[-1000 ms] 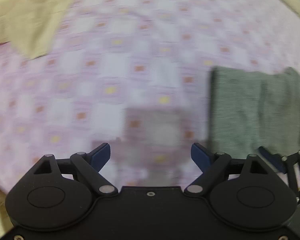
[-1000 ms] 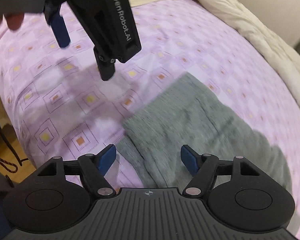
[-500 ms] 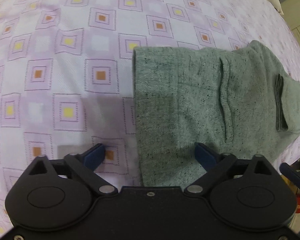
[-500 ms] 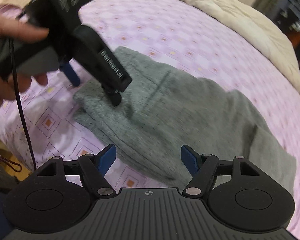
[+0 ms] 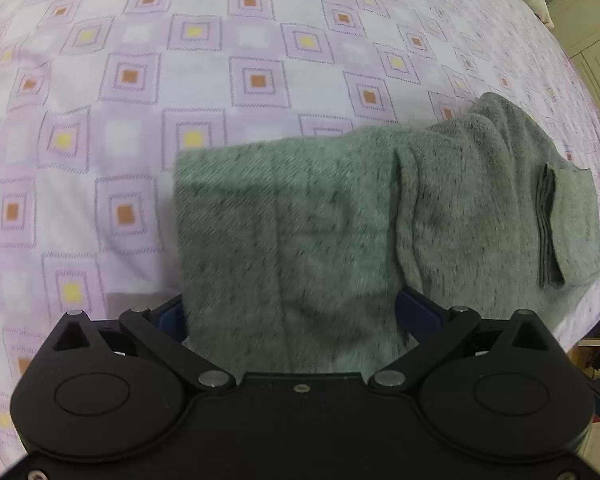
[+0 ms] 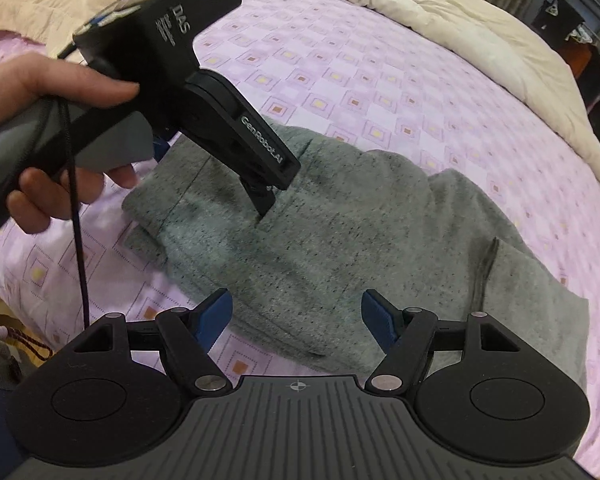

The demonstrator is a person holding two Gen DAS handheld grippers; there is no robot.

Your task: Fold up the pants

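Grey flecked pants (image 5: pixel 460 208), folded into a thick strip, lie on the purple checked bed sheet (image 5: pixel 180 60). My left gripper (image 5: pixel 292 312) points steeply down over their left end. Its jaws are opening, and the folded end lies between the blue pads without being pinched. In the right wrist view a hand (image 6: pixel 60 92) holds that gripper, with one of its fingertips (image 6: pixel 262 204) touching the pants (image 6: pixel 360 240). My right gripper (image 6: pixel 296 316) hovers open over the near edge of the pants, nothing between its fingers.
A cream duvet (image 6: pixel 460 40) is bunched along the far side and head of the bed. A black cable (image 6: pixel 80 240) hangs from the left gripper's handle. The bed's edge runs at lower left, with clutter on the floor (image 6: pixel 4 340). Cupboard doors (image 5: pixel 592 20) stand beyond the bed.
My left gripper has swung from bare sheet to over the pants' end, dropped onto it and spread its jaws wider. The right gripper shifted so the pants fill its view; its jaws are unchanged.
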